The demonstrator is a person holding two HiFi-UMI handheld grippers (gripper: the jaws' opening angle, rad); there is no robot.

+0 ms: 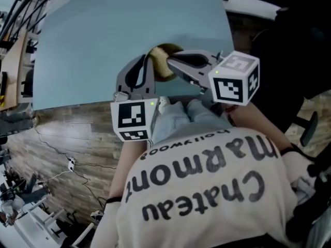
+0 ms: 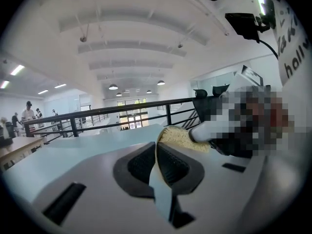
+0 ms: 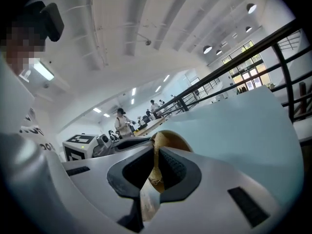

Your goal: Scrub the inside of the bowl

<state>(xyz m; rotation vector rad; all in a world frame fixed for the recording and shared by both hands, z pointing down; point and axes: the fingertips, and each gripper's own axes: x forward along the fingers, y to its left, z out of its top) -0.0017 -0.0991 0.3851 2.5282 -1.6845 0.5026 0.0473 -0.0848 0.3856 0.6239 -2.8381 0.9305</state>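
Nearest the head camera, a pale printed shirt (image 1: 207, 190) fills the lower frame. Beyond it both tools are held raised over the near edge of the light-blue table (image 1: 129, 25).

**Task status**
- The bowl (image 3: 174, 136) is off the table and is held in the air between the two tools, in front of the person's chest.
- A yellow, coarse-textured scrub pad (image 2: 183, 139) is seen against the bowl, just beyond the left tool's tips.
- No foam or water is visible. How much of the inside has been scrubbed cannot be told.
- Scrubbing is judged to be in hand or just about to begin. Setting the bowl down is judged to remain.

**Tool state**
- Left tool (image 2: 157, 150): the jaws are drawn almost together, and a thin pale strip, taken to be the bowl's rim, is pinched between the ribbed pads.
- Right tool (image 3: 155, 152): the jaws are closed on a thin tan strip with a crumbly surface, taken to be the scrub pad.

**Pose**
- Both tools are pointed away from the person, a little below level, with their tips converging on the bowl.
- The left marker cube (image 1: 133, 120) sits low and close to the body.
- The right marker cube (image 1: 235, 79) sits higher and is tilted.
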